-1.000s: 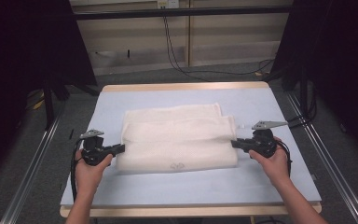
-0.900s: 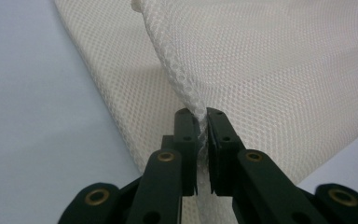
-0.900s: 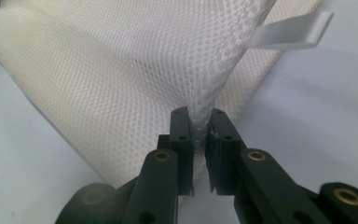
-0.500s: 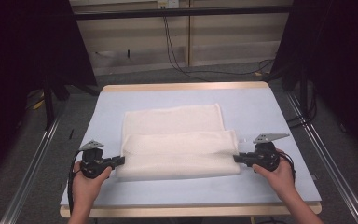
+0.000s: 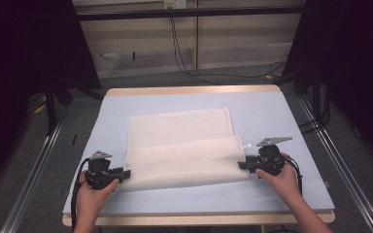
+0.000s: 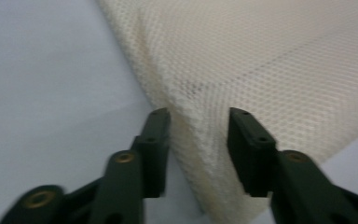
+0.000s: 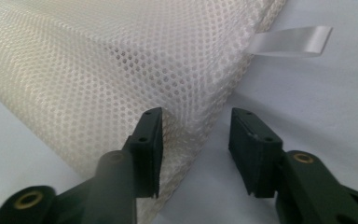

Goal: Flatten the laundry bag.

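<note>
A: Classify the location.

B: Recording lab or test cell. The counter (image 5: 291,121) carries a plain pale-blue mat on a wood-edged board, flanked by metal rails (image 5: 29,179) on a grey floor.

A: Supporting evidence?

B: Black curtains (image 5: 24,58) enclose both sides. Loose cables (image 5: 184,58) hang from a wall socket (image 5: 174,4) and run along the floor. A dark crossbar (image 5: 184,13) spans the frame overhead.

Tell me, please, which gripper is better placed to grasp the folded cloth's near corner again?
Probably the left gripper: its open jaws straddle the cloth corner. The right gripper has cloth beside one jaw only.
</note>
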Demonstrator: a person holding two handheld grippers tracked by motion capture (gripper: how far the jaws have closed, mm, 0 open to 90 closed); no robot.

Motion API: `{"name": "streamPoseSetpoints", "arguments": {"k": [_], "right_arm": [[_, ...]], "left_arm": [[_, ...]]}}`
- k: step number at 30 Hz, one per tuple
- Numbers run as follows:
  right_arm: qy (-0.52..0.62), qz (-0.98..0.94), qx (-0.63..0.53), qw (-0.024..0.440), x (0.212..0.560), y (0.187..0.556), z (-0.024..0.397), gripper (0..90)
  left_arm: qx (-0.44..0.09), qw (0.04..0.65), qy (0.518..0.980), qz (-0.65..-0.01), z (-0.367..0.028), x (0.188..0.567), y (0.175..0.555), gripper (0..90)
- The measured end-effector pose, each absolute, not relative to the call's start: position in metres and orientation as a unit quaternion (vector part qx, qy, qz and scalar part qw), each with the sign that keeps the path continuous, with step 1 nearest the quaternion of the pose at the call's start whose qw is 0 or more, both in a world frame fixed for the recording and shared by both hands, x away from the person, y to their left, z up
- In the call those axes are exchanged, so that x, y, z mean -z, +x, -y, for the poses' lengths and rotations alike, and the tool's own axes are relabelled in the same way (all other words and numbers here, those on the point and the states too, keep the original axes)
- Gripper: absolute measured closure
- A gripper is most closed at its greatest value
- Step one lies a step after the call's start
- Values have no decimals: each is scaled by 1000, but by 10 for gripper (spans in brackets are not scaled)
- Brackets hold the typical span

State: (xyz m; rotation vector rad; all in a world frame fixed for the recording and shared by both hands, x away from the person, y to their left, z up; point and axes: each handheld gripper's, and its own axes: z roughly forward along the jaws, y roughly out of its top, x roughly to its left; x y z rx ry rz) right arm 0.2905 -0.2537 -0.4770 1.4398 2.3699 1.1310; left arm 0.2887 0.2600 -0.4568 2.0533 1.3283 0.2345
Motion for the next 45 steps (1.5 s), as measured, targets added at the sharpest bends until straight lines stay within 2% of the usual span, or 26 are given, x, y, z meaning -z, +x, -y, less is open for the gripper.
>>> {"name": "streamPoseSetpoints", "arguments": {"k": [1, 6, 7, 9, 10, 12, 15, 17, 18, 21, 29, 34, 35, 39, 42, 45], "right_arm": [[482, -789, -375, 67, 478, 292, 254, 517], [476, -794, -374, 59, 478, 296, 253, 490], [475, -794, -375, 59, 478, 297, 252, 502], [472, -796, -374, 51, 478, 297, 251, 604], [472, -796, -377, 34, 478, 298, 250, 651], [469, -800, -372, 38, 477, 298, 248, 695], [476, -798, -369, 35, 475, 301, 248, 780], [478, -793, -376, 40, 475, 302, 249, 815], [480, -790, -380, 44, 474, 302, 249, 821], [474, -790, -384, 62, 471, 307, 250, 830], [487, -783, -383, 60, 473, 336, 254, 830], [493, -782, -372, 83, 473, 352, 252, 831], [497, -783, -360, 98, 470, 362, 252, 830], [511, -774, -359, 99, 472, 372, 255, 827], [508, -773, -366, 100, 471, 369, 258, 798], [500, -775, -372, 102, 472, 363, 261, 723]], "left_arm": [[-85, 336, 788, -510, -261, 458, 290, 519], [-79, 332, 791, -509, -258, 468, 291, 478], [-83, 333, 789, -510, -256, 468, 291, 482], [-81, 332, 788, -512, -256, 468, 291, 488], [-80, 335, 787, -512, -256, 469, 292, 504], [-75, 340, 788, -508, -254, 470, 293, 585], [-78, 327, 796, -503, -250, 467, 297, 643], [-79, 328, 796, -502, -249, 466, 301, 760], [-72, 330, 795, -503, -249, 465, 305, 788], [-78, 336, 793, -503, -247, 464, 316, 820], [-92, 357, 773, -517, -242, 467, 355, 823], [-101, 361, 770, -517, -236, 468, 370, 823], [-99, 360, 770, -517, -232, 469, 376, 822], [-100, 361, 771, -515, -227, 469, 383, 820], [-96, 363, 772, -513, -230, 468, 383, 787], [-102, 379, 762, -515, -231, 466, 381, 725]]}}
